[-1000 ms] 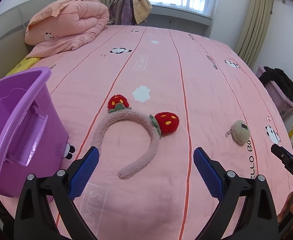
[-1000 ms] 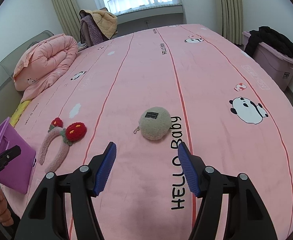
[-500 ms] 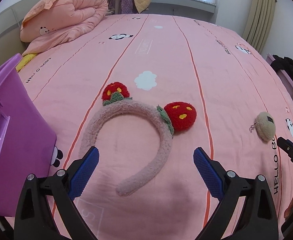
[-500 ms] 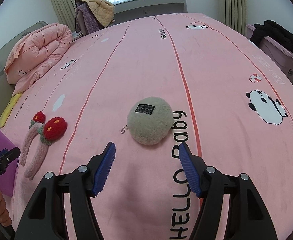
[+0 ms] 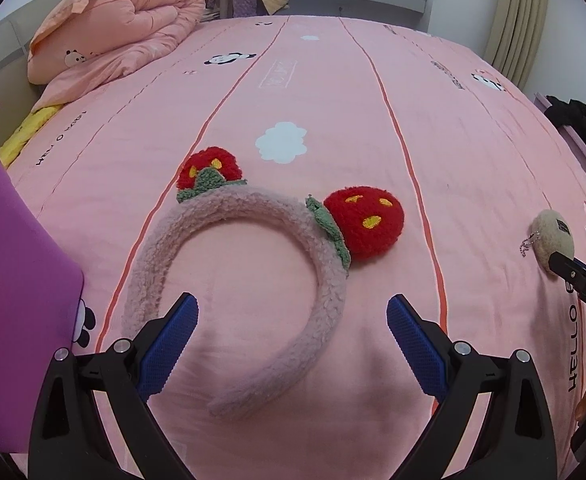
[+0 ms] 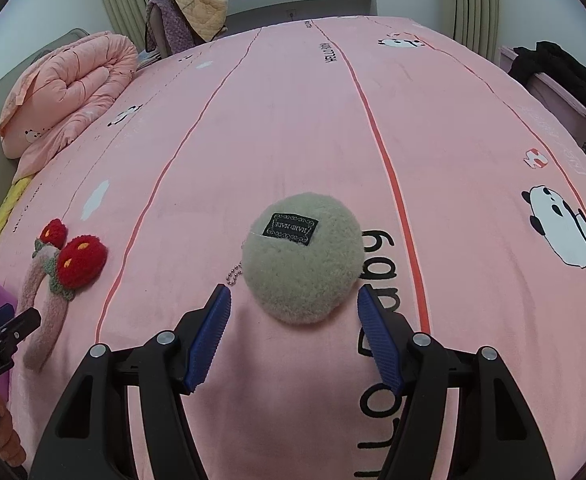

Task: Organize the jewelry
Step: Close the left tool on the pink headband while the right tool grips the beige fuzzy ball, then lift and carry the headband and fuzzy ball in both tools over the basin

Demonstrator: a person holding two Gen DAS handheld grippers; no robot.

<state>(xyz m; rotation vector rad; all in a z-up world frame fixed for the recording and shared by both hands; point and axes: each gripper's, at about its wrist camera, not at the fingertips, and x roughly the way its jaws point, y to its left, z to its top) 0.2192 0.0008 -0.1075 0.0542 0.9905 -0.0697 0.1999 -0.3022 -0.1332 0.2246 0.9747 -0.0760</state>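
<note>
1. Pink panda-print bedsheet (image 6: 293, 128) fills both views, with a folded quilt (image 5: 113, 28) at the far left.
2. Left gripper (image 5: 293, 312) hangs spread over the sheet; the fluffy pink headband (image 5: 325, 280) curves between its blue pads without touching them.
3. Purple bin (image 5: 17, 272) stands just left of that gripper.
4. Right gripper (image 6: 295, 298) is spread, its pads flanking the near edge of the beige plush pouch (image 6: 305, 268), not pressing it.

Headband (image 5: 237, 280) on bed (image 5: 333, 92), bin (image 5: 9, 280) left, pouch (image 6: 303, 258) right.
</note>
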